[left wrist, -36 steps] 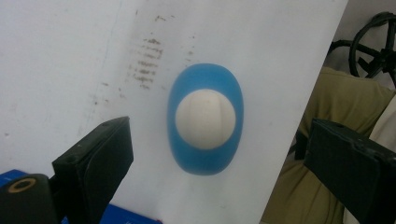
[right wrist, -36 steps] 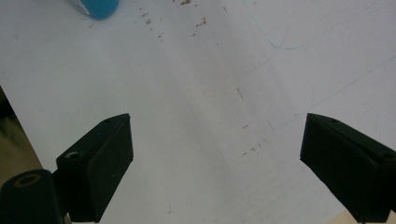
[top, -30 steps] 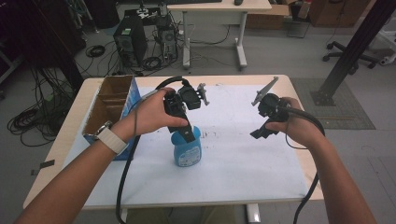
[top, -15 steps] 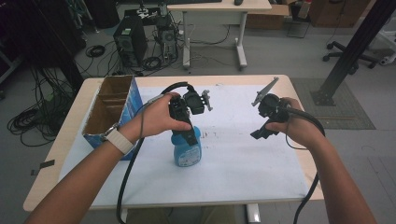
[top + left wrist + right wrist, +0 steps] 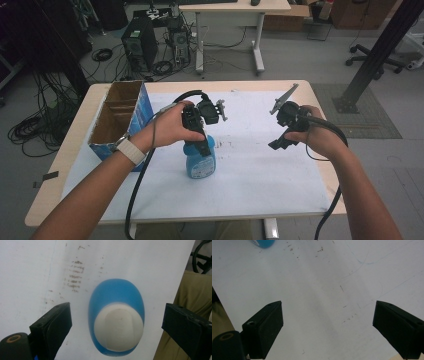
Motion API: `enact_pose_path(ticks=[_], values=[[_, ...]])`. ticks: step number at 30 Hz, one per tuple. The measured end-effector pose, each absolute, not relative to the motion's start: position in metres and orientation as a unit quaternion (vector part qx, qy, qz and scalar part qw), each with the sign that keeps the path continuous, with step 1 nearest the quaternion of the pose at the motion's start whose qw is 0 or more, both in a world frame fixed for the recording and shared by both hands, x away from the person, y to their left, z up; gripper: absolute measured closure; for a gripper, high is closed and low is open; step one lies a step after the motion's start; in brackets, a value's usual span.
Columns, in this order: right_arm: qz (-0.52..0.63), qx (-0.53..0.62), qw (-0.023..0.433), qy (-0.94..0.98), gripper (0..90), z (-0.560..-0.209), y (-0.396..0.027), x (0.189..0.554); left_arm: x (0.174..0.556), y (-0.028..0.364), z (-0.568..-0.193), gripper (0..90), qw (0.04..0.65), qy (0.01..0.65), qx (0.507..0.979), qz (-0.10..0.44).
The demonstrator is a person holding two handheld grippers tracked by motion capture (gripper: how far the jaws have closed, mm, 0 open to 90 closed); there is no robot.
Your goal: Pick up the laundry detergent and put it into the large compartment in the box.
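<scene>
A blue bottle (image 5: 201, 162) with a white cap stands upright on the white sheet (image 5: 260, 170), left of the table's middle. My left gripper (image 5: 201, 145) hangs straight over it, pointing down. In the left gripper view I look onto the bottle's white cap (image 5: 118, 330). The left gripper (image 5: 117, 312) is open, with one jaw on each side of the cap and clear of it. My right gripper (image 5: 281, 144) hovers over bare sheet to the right. It (image 5: 328, 312) is open and empty, and the bottle (image 5: 264, 243) peeks in at that view's top left.
An open cardboard box with a blue side (image 5: 117, 117) stands at the table's left edge, close to my left forearm. The white sheet bears small dark smudges (image 5: 73, 277). The table's near edge and the person's trousers (image 5: 192, 290) lie just beyond the bottle.
My left gripper has edged slightly right and down over the bottle. The right gripper has hardly moved.
</scene>
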State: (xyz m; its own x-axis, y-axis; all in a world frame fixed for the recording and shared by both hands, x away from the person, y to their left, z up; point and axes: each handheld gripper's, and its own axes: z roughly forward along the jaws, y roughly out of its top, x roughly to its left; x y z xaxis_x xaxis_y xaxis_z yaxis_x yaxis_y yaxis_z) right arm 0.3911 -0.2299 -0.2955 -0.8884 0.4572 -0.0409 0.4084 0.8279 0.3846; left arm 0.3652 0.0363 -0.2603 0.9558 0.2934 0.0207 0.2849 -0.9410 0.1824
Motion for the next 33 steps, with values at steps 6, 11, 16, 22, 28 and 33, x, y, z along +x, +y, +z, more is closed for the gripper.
enact_pose_path(ticks=[6,11,16,22,28,33], values=[[0.186,0.227,0.064,0.954,9.6,-0.297,-0.230,0.392,0.366,0.036,-0.266,9.6,0.084,0.148,0.985,0.024],[0.186,0.227,0.064,0.954,9.6,-0.297,-0.230,0.392,0.368,0.035,-0.271,9.8,0.082,0.149,0.985,0.025],[0.186,0.227,0.063,0.954,9.6,-0.298,-0.230,0.392,0.370,0.034,-0.275,10.9,0.078,0.149,0.985,0.025],[0.188,0.228,0.063,0.953,9.6,-0.298,-0.231,0.391,0.372,0.035,-0.278,15.0,0.081,0.152,0.985,0.020],[0.188,0.230,0.064,0.953,9.6,-0.299,-0.232,0.392,0.373,0.036,-0.280,18.6,0.083,0.155,0.984,0.017],[0.188,0.230,0.062,0.953,9.6,-0.299,-0.232,0.391,0.373,0.036,-0.281,22.4,0.083,0.151,0.985,0.016]])
